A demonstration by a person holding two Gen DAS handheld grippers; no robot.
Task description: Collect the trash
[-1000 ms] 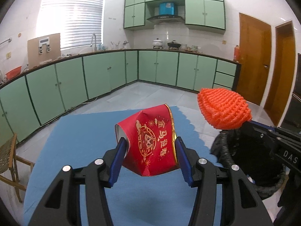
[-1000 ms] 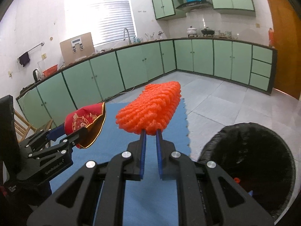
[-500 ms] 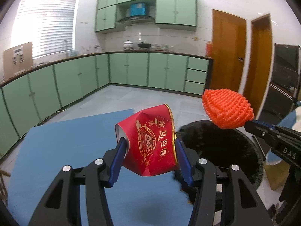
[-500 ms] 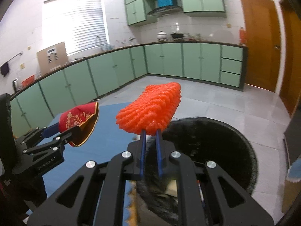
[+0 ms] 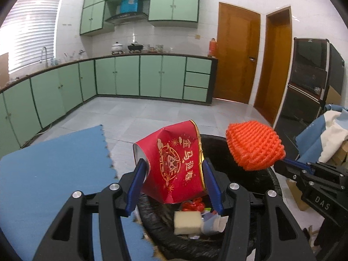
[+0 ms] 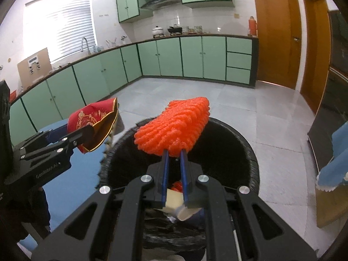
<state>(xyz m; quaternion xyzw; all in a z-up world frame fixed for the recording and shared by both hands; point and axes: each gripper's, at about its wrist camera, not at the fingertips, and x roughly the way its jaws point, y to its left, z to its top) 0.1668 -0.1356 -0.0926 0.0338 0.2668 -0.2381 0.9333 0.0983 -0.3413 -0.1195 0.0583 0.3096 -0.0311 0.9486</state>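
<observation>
While the round bin lined with a black plastic bag (image 6: 250, 152) stands on the grey tiled floor, the left gripper (image 5: 174, 169) clamps a crushed red paper cup with gold print (image 5: 176, 163) above its near rim. The right gripper (image 6: 174, 152), jaws nearly together, pinches an orange foam fruit net (image 6: 174, 128) above the bin's mouth. Inside the bin lie a pale block (image 5: 187, 223) and other scraps.

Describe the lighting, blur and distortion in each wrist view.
Left wrist: fisheye bends the cabinets, dark vignette at the corners, window blown out, red cup sharp. Right wrist: same curving, window glare, orange foam net crisp, bin rim slightly smeared.
</observation>
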